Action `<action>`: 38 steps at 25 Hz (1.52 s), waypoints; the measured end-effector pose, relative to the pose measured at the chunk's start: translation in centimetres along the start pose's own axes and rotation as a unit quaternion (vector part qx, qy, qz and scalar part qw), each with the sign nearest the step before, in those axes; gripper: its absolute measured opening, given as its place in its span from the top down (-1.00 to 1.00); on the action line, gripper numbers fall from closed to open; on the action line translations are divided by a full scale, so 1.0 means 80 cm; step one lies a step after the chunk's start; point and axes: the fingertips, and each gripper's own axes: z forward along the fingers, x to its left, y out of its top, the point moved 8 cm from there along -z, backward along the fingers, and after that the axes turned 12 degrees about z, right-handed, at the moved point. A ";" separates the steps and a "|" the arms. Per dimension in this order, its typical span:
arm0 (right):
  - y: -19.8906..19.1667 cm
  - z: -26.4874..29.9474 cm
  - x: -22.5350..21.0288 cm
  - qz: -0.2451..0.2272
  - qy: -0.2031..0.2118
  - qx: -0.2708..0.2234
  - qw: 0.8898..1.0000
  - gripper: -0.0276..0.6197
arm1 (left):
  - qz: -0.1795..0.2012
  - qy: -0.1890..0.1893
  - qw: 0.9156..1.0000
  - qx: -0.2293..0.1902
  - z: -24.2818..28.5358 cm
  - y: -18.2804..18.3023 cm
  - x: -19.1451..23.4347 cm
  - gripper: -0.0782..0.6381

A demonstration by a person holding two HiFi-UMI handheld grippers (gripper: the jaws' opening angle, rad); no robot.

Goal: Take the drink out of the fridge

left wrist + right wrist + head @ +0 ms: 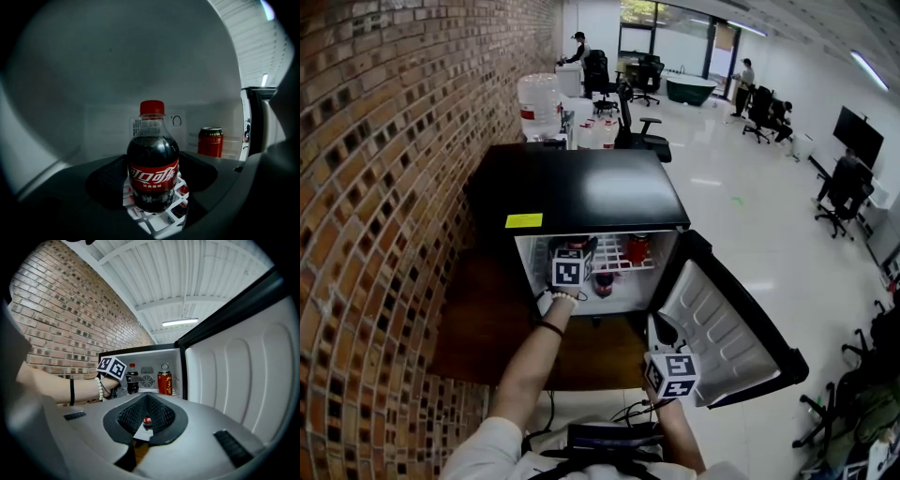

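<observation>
A cola bottle point(153, 159) with a red cap stands on the white wire shelf point(155, 221) inside the black mini fridge point(581, 187). My left gripper point(153, 169) reaches into the fridge point(140, 357), and its pads lie against both sides of the bottle point(132, 378). In the head view the left gripper point(572, 255) and its marker cube hide most of the bottle. A red can point(210, 141) stands further right on the same shelf. My right gripper point(662, 337) hovers outside, by the open door point(727, 328). In its own view the right gripper point(146, 401) is shut and holds nothing.
The fridge sits on a low wooden table point(478, 323) against a brick wall point(375, 187). Its door swings out to the right. A second red-capped bottle point(603, 281) stands lower in the fridge. Behind are a water jug point(537, 101) and office chairs point(639, 127).
</observation>
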 end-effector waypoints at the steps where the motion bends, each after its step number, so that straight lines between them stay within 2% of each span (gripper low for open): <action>1: 0.000 0.000 0.000 0.000 0.000 0.000 1.000 0.88 | 0.002 0.000 1.000 0.000 0.000 0.000 0.000 -0.12; 6: 0.001 -0.001 0.001 0.001 0.001 -0.001 1.000 0.88 | 0.006 -0.002 1.000 0.001 -0.001 0.001 0.002 -0.09; 12: 0.001 -0.006 0.003 0.003 0.001 -0.002 1.000 0.88 | -0.009 -0.010 1.000 -0.004 -0.011 0.000 0.001 -0.07; 17: -0.002 -0.007 0.007 0.005 0.004 0.002 1.000 0.88 | -0.008 -0.009 0.999 -0.030 -0.049 0.004 -0.005 -0.07; 21: -0.007 -0.006 0.014 0.007 0.009 0.007 1.000 0.88 | -0.005 -0.022 0.999 -0.040 -0.091 -0.002 -0.011 -0.07; 30: -0.015 -0.002 0.037 0.006 0.031 0.016 0.999 0.88 | -0.002 -0.017 0.999 -0.040 -0.181 -0.059 -0.025 -0.07; 38: -0.021 -0.001 0.046 0.009 0.042 0.021 0.999 0.88 | -0.029 0.009 1.000 -0.002 -0.221 -0.138 -0.022 -0.07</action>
